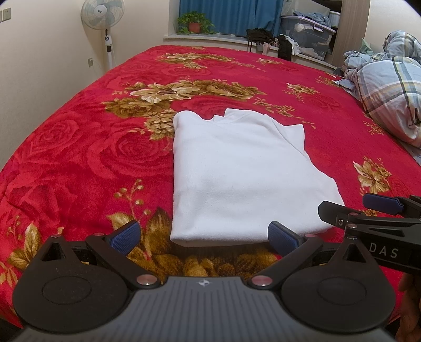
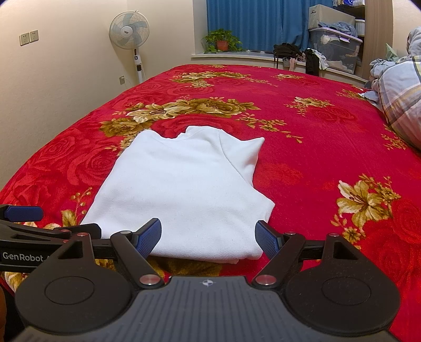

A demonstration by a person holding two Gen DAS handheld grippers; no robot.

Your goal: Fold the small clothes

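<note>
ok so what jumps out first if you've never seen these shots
A white garment, partly folded, lies flat on a bright red blanket with gold flowers covering the bed. Both open claws, left claw and right claw, hover at its near edge.

A red blanket [image 2: 302,163] with gold flowers covers the bed, and a crumpled plaid quilt [image 1: 389,97] lies bunched at its right edge. A white standing fan [image 2: 129,29] stands by the cream wall at the far left corner, near two wall sockets [image 2: 29,37]. On the window ledge, before a blue curtain [image 2: 252,23], sit a potted plant [image 2: 222,40], dark bags [image 2: 286,50] and a clear storage bin [image 2: 335,47] with clothes heaped on it.
</note>
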